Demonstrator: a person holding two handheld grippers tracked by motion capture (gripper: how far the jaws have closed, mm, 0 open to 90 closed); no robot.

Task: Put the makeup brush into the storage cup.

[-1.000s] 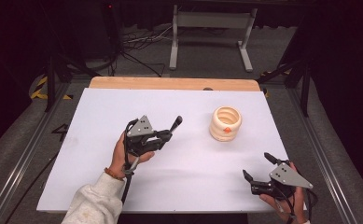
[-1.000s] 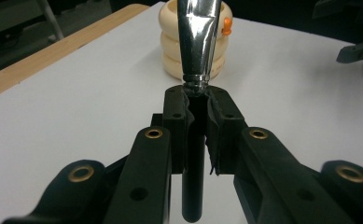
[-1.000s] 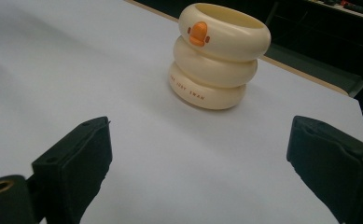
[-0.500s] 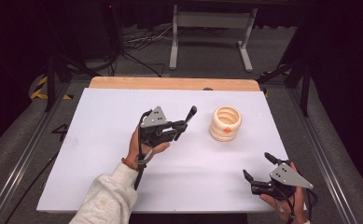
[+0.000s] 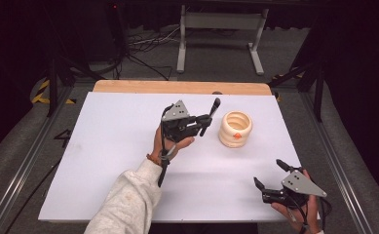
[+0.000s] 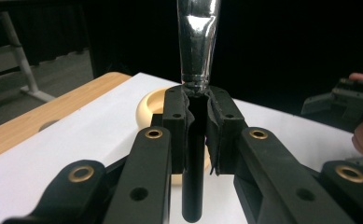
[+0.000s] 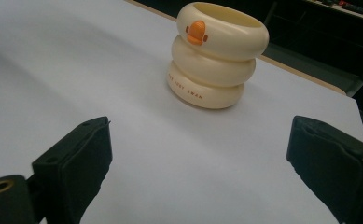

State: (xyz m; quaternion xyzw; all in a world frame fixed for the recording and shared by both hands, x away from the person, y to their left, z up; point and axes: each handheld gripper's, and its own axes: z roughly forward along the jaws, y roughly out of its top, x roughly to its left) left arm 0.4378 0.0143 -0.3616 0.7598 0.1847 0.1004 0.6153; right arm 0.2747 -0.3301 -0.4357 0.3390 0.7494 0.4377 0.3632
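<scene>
A cream holder (image 5: pixel 235 128) shaped like stacked rings, with an orange duck bill on its side, stands upright right of the table's middle. My left gripper (image 5: pixel 204 123) hovers just left of it, shut on a dark pen-like stick (image 5: pixel 211 114) that points up and toward the holder. In the left gripper view the jaws (image 6: pixel 197 100) clamp the stick (image 6: pixel 198 42), whose glossy upper part rises past them, with the holder (image 6: pixel 149 105) behind. My right gripper (image 5: pixel 269 173) rests near the front right corner, open and holding nothing. The right gripper view shows the holder (image 7: pixel 216 56) beyond the gripper (image 7: pixel 200 140) and its spread jaws.
The white table top (image 5: pixel 104 146) has a wooden strip (image 5: pixel 177 87) along its far edge. Metal rails run along both sides, and a grey stand (image 5: pixel 216 29) and cables lie on the floor behind. The other hand's gripper (image 6: pixel 347 105) appears at the right of the left gripper view.
My left gripper has carried the stick to the right and a little farther back, closing in on the holder. The right gripper has stayed where it was.
</scene>
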